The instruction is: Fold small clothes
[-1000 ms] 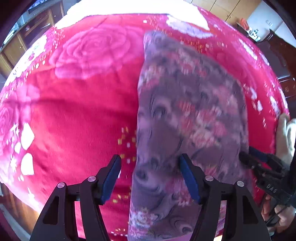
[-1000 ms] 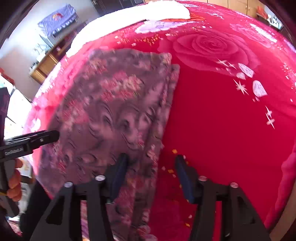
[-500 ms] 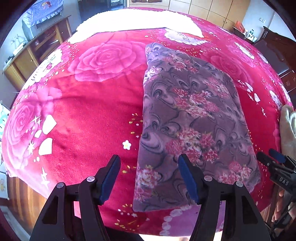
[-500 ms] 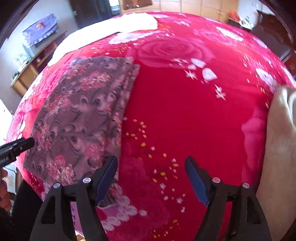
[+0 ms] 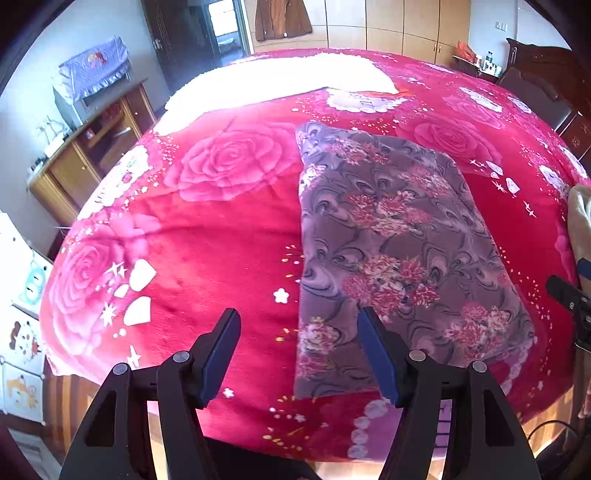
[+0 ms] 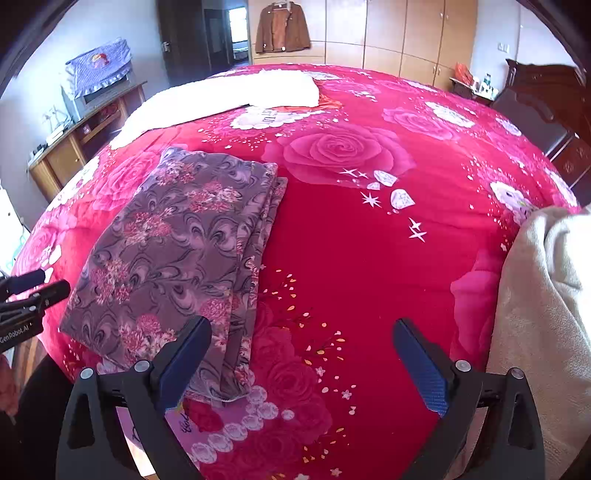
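A purple floral garment lies folded flat on the red rose blanket, near the bed's front edge. In the right wrist view the garment is at the left, its layered edge facing right. My left gripper is open and empty, raised above the garment's near left corner. My right gripper is open wide and empty, above bare blanket to the right of the garment. Each gripper shows at the other view's edge: the right one, the left one.
A beige cloth pile lies at the bed's right edge. A white blanket lies across the far side. A wooden cabinet stands left of the bed, wardrobes behind, and dark furniture at the right.
Both grippers have pulled back and up from the garment, so much more of the bed and room shows. The right gripper has opened wider and shifted right. The garment lies still.
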`<state>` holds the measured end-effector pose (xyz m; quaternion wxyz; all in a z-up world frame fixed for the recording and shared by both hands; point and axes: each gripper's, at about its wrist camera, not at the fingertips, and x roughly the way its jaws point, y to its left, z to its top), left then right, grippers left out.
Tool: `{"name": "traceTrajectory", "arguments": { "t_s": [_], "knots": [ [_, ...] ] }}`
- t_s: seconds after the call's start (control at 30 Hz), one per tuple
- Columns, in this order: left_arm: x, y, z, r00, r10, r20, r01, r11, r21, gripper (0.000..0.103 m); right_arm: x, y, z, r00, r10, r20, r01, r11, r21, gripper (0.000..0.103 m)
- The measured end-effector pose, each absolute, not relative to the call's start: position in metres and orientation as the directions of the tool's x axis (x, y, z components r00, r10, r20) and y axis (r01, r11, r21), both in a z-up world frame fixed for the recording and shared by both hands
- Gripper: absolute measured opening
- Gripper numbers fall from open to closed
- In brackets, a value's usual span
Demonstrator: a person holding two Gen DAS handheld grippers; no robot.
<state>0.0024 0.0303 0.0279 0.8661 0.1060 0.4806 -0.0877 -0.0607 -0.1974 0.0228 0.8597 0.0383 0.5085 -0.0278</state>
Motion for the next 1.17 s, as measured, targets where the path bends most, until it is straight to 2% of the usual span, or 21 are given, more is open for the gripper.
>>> {"name": "traceTrajectory", "arguments": {
  "t_s": [0.43, 1.17],
  "knots": [
    [-0.015, 0.030, 0.031, 0.509, -0.072, -0.858, 0.301, 0.949, 0.099, 0.065, -0.069, -0.178, 0.036, 0.547, -0.028, -0.837, 0.020, 1.000, -0.020, 0.103],
    [-0.040, 0.009, 0.054, 0.509, -0.128, -0.852, 0.333, 0.941, 0.058, 0.065, -0.070, -0.201, 0.033, 0.522, -0.006, -0.853, 0.121, 0.990, 0.067, 0.103]
  ]
}}
